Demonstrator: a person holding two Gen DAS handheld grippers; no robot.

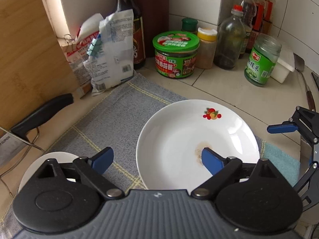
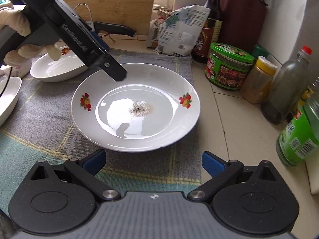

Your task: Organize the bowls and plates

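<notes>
Both your claws gape empty: left claw (image 1: pixel 157 160) over the plate (image 1: pixel 179 139), right claw (image 2: pixel 153 162) just beside it.

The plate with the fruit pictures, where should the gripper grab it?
Grab the fruit-print plate by its thin rim on the near edge, straight ahead of the open right gripper. It lies flat on the checked cloth, and its sloping rim lifts off the cloth, so one finger can slide under.
</notes>
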